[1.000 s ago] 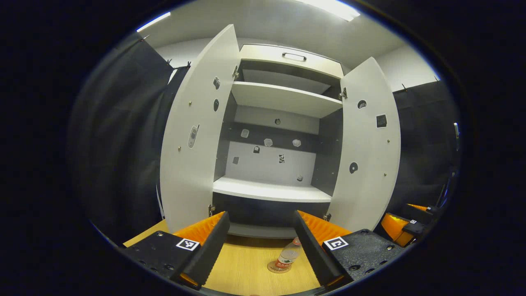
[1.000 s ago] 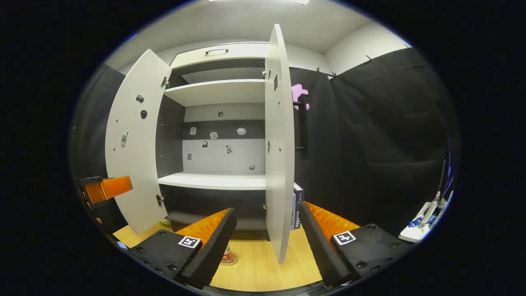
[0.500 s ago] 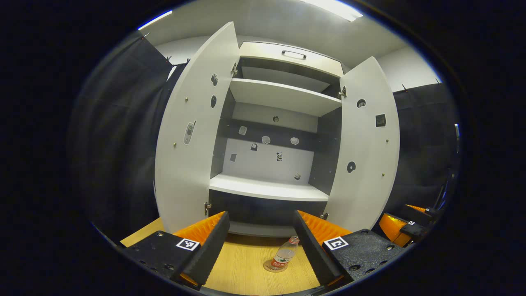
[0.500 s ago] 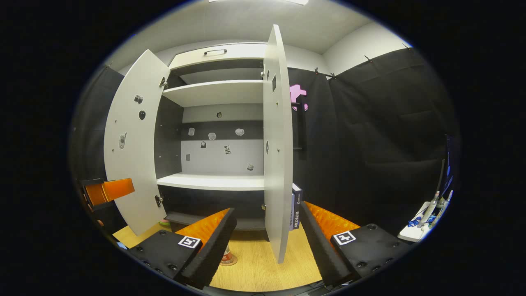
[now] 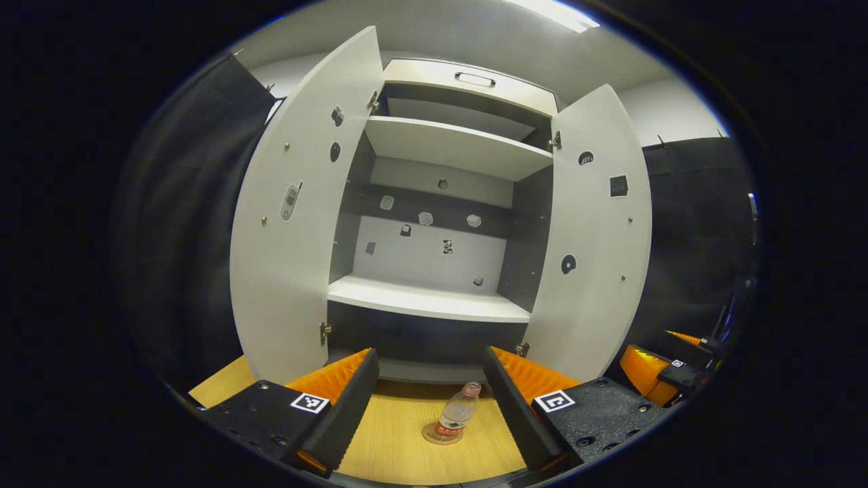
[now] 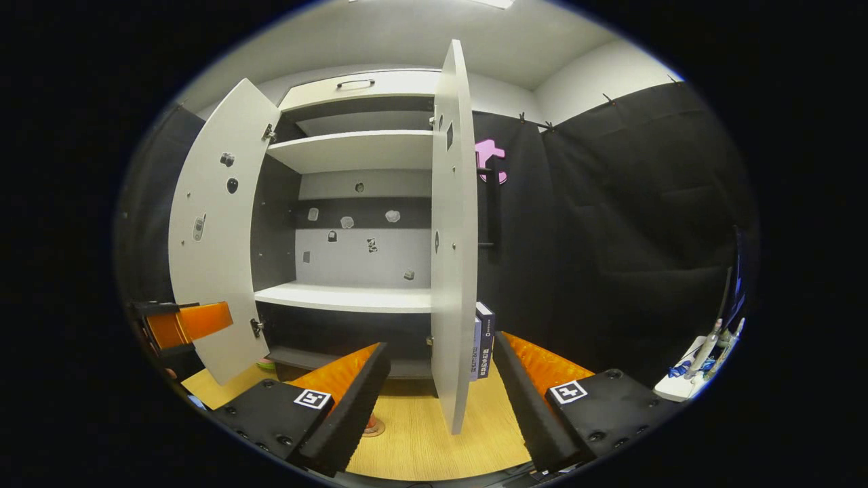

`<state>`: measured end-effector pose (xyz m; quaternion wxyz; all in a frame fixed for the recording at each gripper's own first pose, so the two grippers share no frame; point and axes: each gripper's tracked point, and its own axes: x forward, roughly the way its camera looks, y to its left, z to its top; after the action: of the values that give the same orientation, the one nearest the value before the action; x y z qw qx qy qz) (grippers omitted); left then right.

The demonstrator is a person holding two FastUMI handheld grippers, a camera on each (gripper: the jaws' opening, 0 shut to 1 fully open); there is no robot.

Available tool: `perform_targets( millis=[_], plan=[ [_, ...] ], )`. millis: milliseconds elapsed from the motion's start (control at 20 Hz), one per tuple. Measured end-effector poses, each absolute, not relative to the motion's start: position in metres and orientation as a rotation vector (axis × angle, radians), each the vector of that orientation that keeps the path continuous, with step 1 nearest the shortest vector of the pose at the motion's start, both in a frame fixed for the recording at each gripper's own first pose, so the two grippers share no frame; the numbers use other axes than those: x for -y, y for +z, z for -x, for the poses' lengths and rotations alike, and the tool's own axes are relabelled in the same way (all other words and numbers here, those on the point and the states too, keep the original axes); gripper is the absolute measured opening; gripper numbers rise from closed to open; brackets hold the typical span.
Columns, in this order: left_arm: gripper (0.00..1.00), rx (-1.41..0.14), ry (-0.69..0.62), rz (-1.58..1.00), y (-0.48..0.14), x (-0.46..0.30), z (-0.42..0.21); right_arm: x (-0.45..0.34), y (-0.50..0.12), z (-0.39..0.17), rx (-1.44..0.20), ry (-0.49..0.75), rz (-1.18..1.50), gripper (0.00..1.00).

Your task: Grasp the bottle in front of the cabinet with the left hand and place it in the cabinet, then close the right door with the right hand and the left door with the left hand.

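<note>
The cabinet (image 5: 434, 305) is seen with both doors swung wide. In the left gripper view, the left door (image 5: 291, 224) and the right door (image 5: 590, 237) frame the interior, where an upper shelf (image 5: 454, 146) and a lower shelf (image 5: 427, 301) are shown bare; small stickers are scattered on the back panel and on the inner faces of the doors. A closed drawer with a handle (image 5: 471, 78) is seen across the top. No bottle is held inside the cabinet.

The bottle (image 5: 456, 417) is found upright on the wooden table (image 5: 400, 440), in front of the cabinet's base, on a round coaster. It is framed between the fingers of the left gripper (image 5: 427, 400), closer to the right finger, and touched by neither. The left gripper is held spread apart, with nothing gripped.

In the right gripper view, the right gripper (image 6: 441, 400) is likewise held apart and empty, with the edge of the right door (image 6: 453, 237) seen between its fingers. Books (image 6: 480, 339) are stood just beside that door, outside the cabinet. The left gripper (image 6: 183, 324) is seen at the far left.
</note>
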<state>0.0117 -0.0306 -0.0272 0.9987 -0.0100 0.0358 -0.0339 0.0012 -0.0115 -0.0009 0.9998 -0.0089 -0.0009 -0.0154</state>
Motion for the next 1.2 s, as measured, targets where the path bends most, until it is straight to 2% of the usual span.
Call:
perform_targets(
  millis=[700,750,800,850,1200],
  plan=[
    [0.95,-0.276,-0.200,-0.023,-0.143,0.088,-0.046,0.034,-0.001,-0.001,-0.005,-0.059,0.061,0.94],
    [0.95,-0.304,-0.203,-0.018,-0.155,0.091,-0.050,0.037,-0.001,-0.002,-0.009,-0.061,0.063,1.00],
    [0.95,-0.330,-0.212,-0.002,-0.166,0.096,-0.053,0.038,-0.001,-0.002,-0.012,-0.063,0.065,1.00],
    [0.95,-0.347,-0.220,0.016,-0.175,0.102,-0.057,0.040,0.000,-0.002,-0.012,-0.064,0.067,0.94],
    [0.95,-0.440,-0.191,-0.017,-0.237,0.105,-0.100,0.058,-0.002,-0.004,-0.026,-0.083,0.077,0.94]
  ],
)
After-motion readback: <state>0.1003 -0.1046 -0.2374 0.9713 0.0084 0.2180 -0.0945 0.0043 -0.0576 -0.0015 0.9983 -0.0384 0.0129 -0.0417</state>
